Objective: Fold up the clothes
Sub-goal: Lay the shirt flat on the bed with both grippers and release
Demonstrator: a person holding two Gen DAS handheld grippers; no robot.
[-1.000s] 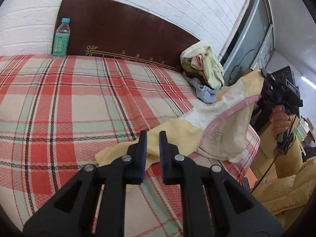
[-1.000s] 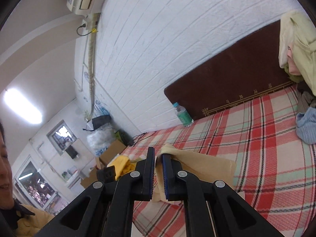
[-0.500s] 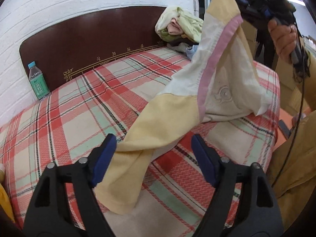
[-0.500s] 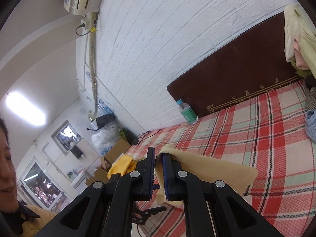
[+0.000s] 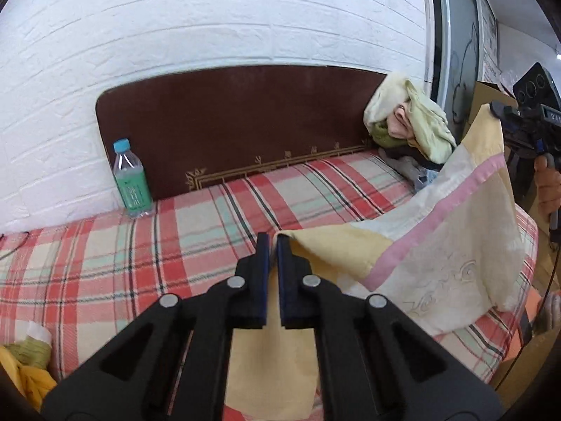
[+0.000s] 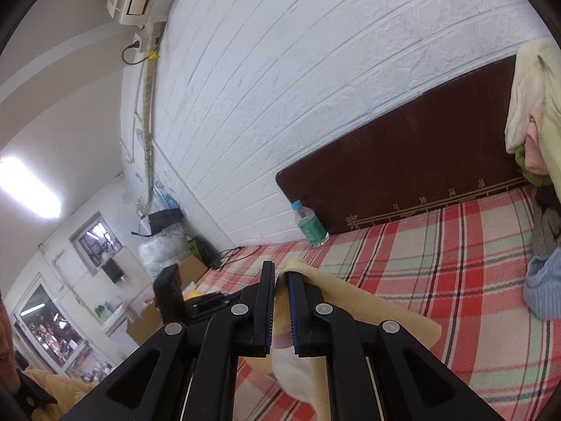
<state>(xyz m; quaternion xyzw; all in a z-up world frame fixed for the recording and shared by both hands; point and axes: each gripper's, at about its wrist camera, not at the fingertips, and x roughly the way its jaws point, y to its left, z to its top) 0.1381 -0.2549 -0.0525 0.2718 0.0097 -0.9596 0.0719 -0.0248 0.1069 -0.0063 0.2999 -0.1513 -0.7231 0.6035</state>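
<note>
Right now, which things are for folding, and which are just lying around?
For folding: yellow garment, left tool, right tool, plaid bed, all in use.
Lying about: water bottle, clothes pile, headboard.

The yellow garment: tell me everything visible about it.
The garment is soft, pale yellow cloth with cream panels, a pink band and faint embroidered swirls. It hangs stretched between two tools: the left tool pinches one yellow end low over the plaid bed, and the right tool pinches the other end, raised higher. Its slack middle droops onto the bed. It is unfolded and creased.
</note>
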